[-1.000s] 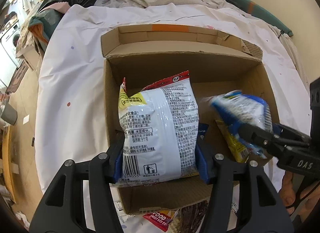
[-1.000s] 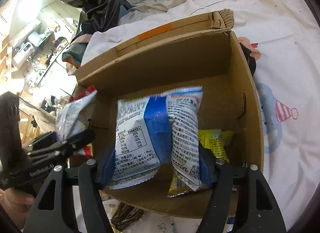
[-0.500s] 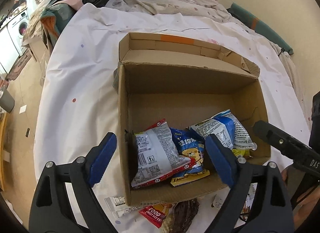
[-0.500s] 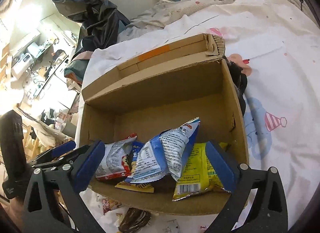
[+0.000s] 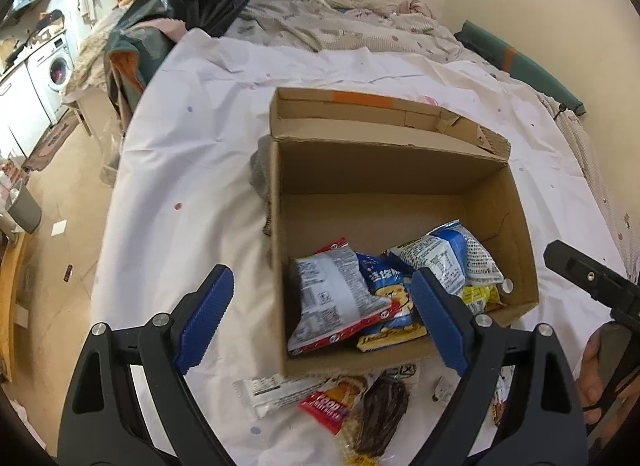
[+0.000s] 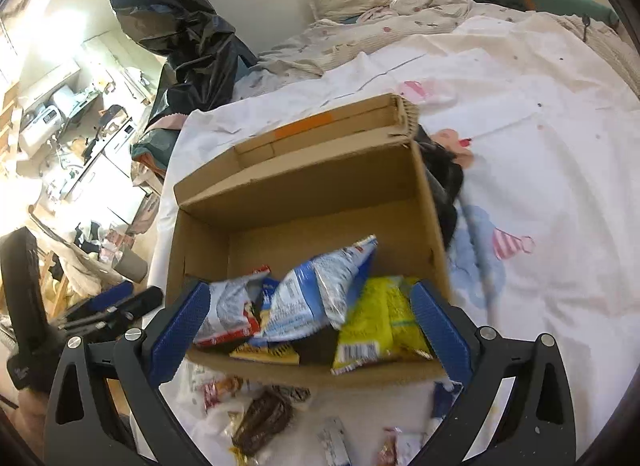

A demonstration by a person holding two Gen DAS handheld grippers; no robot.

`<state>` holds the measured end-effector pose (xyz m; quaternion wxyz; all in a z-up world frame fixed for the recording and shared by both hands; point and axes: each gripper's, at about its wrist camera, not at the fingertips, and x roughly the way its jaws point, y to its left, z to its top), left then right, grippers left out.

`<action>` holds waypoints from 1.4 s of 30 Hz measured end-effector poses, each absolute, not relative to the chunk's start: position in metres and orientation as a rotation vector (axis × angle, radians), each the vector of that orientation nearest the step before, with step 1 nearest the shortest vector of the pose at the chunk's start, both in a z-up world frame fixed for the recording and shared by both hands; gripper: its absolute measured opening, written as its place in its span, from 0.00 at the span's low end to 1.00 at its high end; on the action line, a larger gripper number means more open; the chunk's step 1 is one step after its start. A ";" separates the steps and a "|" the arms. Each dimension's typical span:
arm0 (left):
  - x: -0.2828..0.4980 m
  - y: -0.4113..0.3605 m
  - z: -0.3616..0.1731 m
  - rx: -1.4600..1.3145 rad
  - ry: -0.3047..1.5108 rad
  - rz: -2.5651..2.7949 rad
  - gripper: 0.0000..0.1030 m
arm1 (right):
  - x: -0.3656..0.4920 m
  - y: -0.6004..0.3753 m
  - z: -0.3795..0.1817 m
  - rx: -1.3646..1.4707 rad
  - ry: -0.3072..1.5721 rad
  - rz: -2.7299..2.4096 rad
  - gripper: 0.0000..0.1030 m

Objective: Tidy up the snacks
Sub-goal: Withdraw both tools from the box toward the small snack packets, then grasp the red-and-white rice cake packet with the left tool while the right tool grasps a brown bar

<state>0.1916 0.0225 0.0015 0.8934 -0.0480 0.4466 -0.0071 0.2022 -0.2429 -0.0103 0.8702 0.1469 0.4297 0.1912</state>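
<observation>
Both the left gripper (image 5: 322,320) and right gripper (image 6: 308,332) hang wide and empty. Packets lie in the cardboard box (image 5: 472,185) on the bed; next, probably, a loose chocolate bar (image 6: 262,422) near it.

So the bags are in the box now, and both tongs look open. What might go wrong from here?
Two risks, I'd guess. The cardboard box sits on a soft white sheet, so a bump from the left tongs or right tongs might tip or slide it. Small snacks like the dark wrapped bar and red packet lie tight against the box front, overlapping, so one grab may catch two or miss.
</observation>
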 end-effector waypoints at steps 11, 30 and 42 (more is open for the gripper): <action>0.142 0.032 -0.006 -0.090 0.967 0.012 0.86 | 0.140 -0.275 -0.015 0.299 0.939 0.342 1.00; 0.121 0.065 -0.071 -0.244 1.251 0.104 0.86 | 0.123 -0.301 -0.048 0.465 1.039 0.240 1.00; 0.151 -0.040 -0.117 0.288 1.245 -0.103 0.77 | 0.130 -0.291 -0.059 0.455 1.083 0.281 1.00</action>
